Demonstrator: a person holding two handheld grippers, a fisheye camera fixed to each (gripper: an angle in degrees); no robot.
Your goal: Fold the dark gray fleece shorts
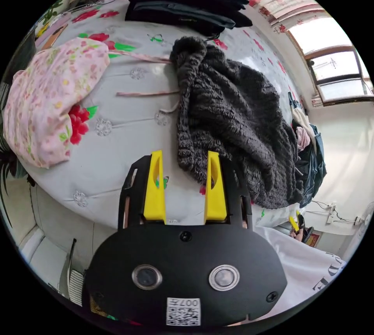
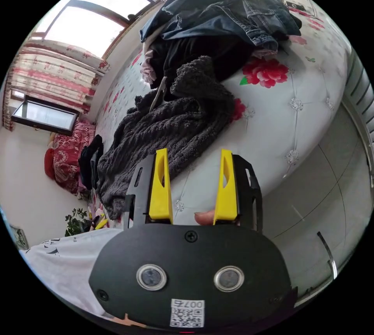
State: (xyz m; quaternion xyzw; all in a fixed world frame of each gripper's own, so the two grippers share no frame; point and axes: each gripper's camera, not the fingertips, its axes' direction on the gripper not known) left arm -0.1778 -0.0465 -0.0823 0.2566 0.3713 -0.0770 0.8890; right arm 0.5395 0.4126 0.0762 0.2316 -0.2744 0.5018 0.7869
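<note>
Looking at the bed (image 1: 117, 148), we see the dark gray fleece shorts (image 1: 230, 117) lying crumpled there. Our left claw (image 1: 183, 171) and right claw (image 2: 193, 171) are both released, grasping nothing. Writing on the white shirt (image 1: 307, 269) is unreadable.

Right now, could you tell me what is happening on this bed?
A person holds a hand-held gripper in each hand over a bed. The dark gray fleece shorts lie crumpled and unfolded on it. The left hand-held gripper hangs open near their edge; the right hand-held gripper is open too, gripping nothing.
</note>
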